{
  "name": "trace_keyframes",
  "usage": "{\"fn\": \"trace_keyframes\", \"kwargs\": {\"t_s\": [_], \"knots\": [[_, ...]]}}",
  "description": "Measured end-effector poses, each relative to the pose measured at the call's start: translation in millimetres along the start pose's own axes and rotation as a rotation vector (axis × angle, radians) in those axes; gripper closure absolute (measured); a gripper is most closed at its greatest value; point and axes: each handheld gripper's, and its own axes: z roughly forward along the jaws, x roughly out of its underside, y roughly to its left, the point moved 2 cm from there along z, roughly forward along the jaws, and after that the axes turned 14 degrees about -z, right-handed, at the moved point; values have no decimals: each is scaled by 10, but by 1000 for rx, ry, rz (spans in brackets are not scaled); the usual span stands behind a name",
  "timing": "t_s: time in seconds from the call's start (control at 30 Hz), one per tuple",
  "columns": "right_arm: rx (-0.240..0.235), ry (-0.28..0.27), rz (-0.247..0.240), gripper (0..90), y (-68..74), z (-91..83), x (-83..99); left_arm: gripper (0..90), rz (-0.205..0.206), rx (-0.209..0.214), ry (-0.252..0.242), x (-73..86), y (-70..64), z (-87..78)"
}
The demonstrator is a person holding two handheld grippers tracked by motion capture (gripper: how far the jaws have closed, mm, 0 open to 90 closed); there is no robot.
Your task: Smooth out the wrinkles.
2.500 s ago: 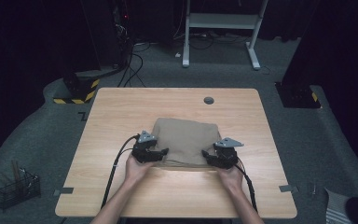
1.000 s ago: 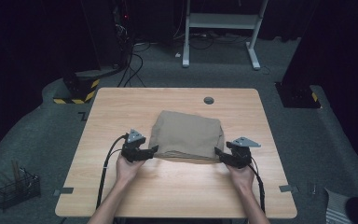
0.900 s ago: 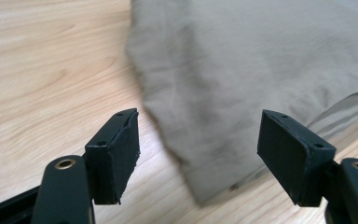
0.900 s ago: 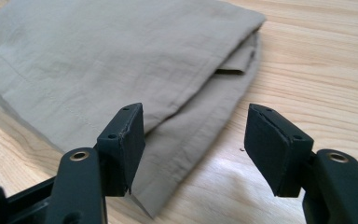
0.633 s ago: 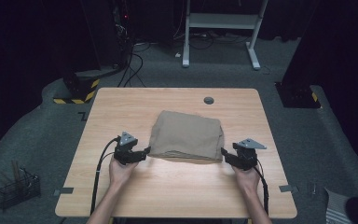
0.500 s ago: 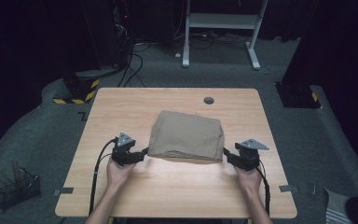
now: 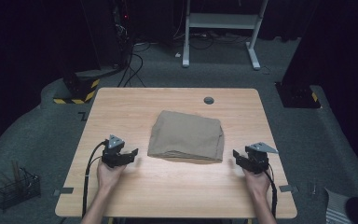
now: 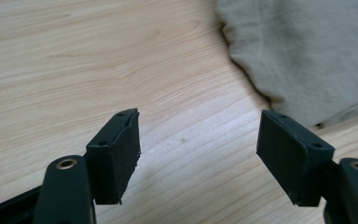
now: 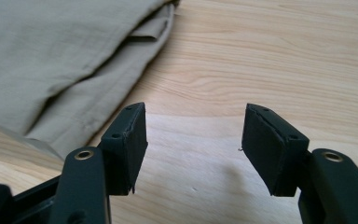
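Observation:
A folded tan cloth (image 7: 186, 136) lies flat in the middle of the wooden table (image 7: 177, 186). My left gripper (image 7: 131, 154) rests on the table just left of the cloth, open, with nothing between its jaws. In the left gripper view the cloth (image 8: 307, 51) lies ahead at upper right, apart from the left gripper (image 8: 198, 156). My right gripper (image 7: 237, 156) sits just right of the cloth's near corner, also open and empty. The right gripper view has the cloth's layered edge (image 9: 60, 65) at upper left, beyond the right gripper (image 9: 193, 149).
A small dark round grommet (image 7: 209, 100) is set in the table near its far edge. On the floor stand a white desk frame (image 7: 223, 28) at the back, a wire basket (image 7: 16, 189) at lower left and cables.
Both grippers let go of the cloth's near edge and moved outward and back, the left to the left, the right to the right. The cloth stays folded in place.

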Motion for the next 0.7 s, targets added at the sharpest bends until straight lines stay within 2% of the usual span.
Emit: {"fn": "trace_keyframes", "kwargs": {"t_s": [0.2,0.37,0.6,0.67,0.7], "knots": [[23,22,16,402,-74,-32,68,303,-27,-26,0,35,83,12],[43,39,13,401,-92,-39,105,304,-21,-54,5,56,104,34],[72,87,-23,376,-72,-17,117,304,-11,-82,13,90,127,60],[68,128,-40,350,-61,15,118,295,-19,-90,15,91,135,60],[59,129,-41,350,-62,14,118,289,-19,-96,17,88,144,60]]}}
